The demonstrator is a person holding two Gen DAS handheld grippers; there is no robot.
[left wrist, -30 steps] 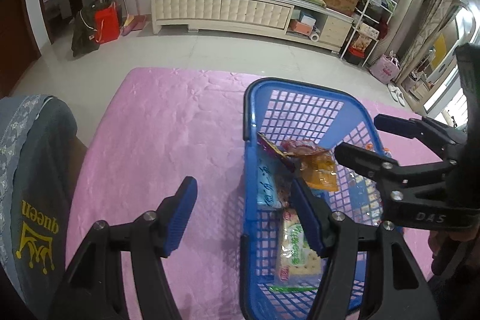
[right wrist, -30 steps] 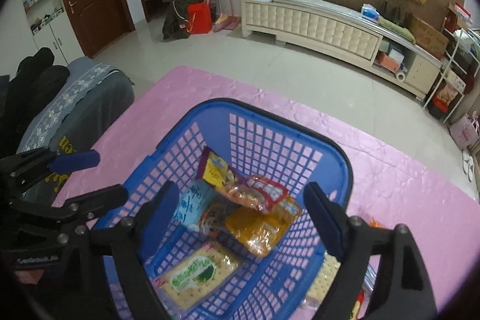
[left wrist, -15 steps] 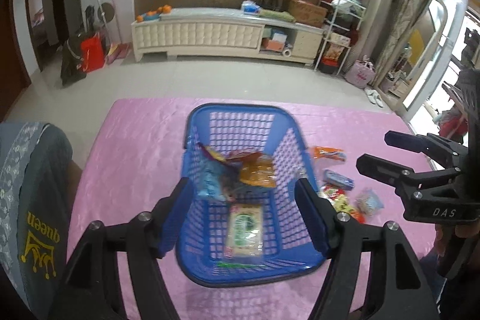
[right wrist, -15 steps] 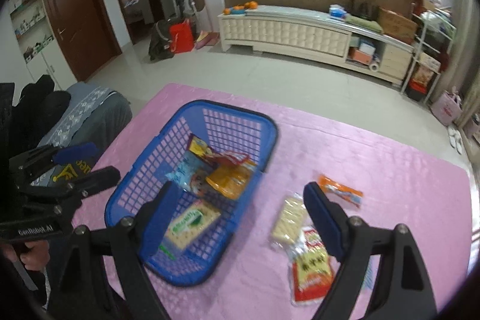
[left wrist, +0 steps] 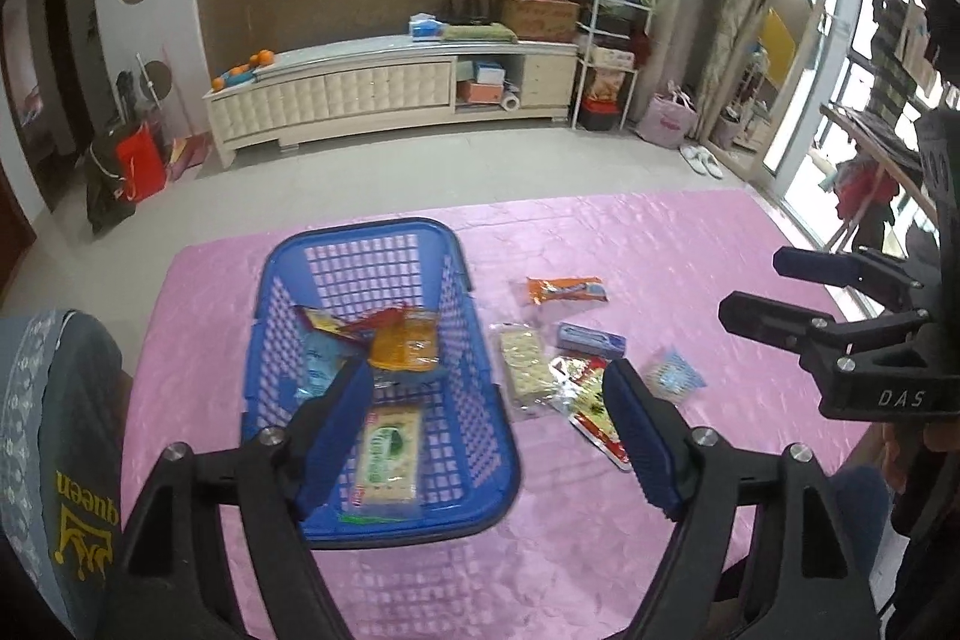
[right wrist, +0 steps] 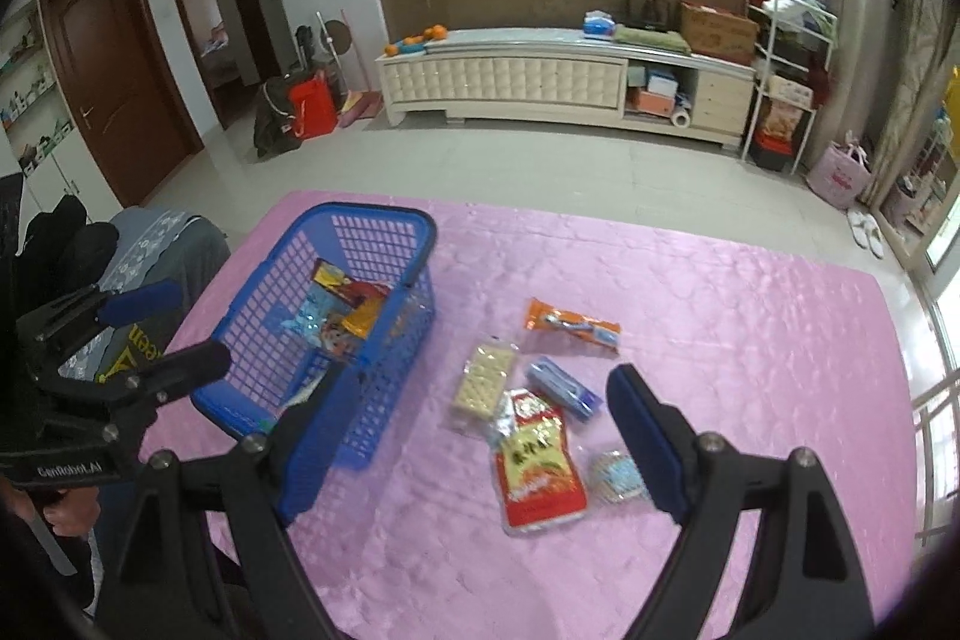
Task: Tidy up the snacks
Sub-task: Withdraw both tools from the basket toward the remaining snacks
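The blue plastic basket (left wrist: 384, 376) stood on the left part of the pink tablecloth (left wrist: 660, 250), its near rim close to the cloth's front edge and its far rim a short way in from the back edge. Inside lay a green-labelled cracker pack (left wrist: 389, 451) flat at the near end, with an orange packet (left wrist: 408, 346) and a pale blue packet (left wrist: 315, 364) piled toward the far end.

To the right of the basket, loose snacks lay in a cluster on the cloth: a clear pack of pale crackers (right wrist: 485, 382) just beside the basket wall, an orange wrapper (right wrist: 570, 323) farther back, a blue bar (right wrist: 561, 388), a red-and-yellow sachet (right wrist: 537, 472) and a small round blue-patterned packet (right wrist: 618, 472) nearest the front. Right of and behind the cluster the cloth lay bare out to its edges.

The left gripper (left wrist: 489, 430) hung above the basket's near right corner; its jaws had just been opening, and stood apart with nothing gripped between them. The right gripper (right wrist: 474, 445) hung over the snack cluster, jaws spread wide and holding nothing. A dark draped chair back (left wrist: 54, 430) stood off the cloth's left edge.
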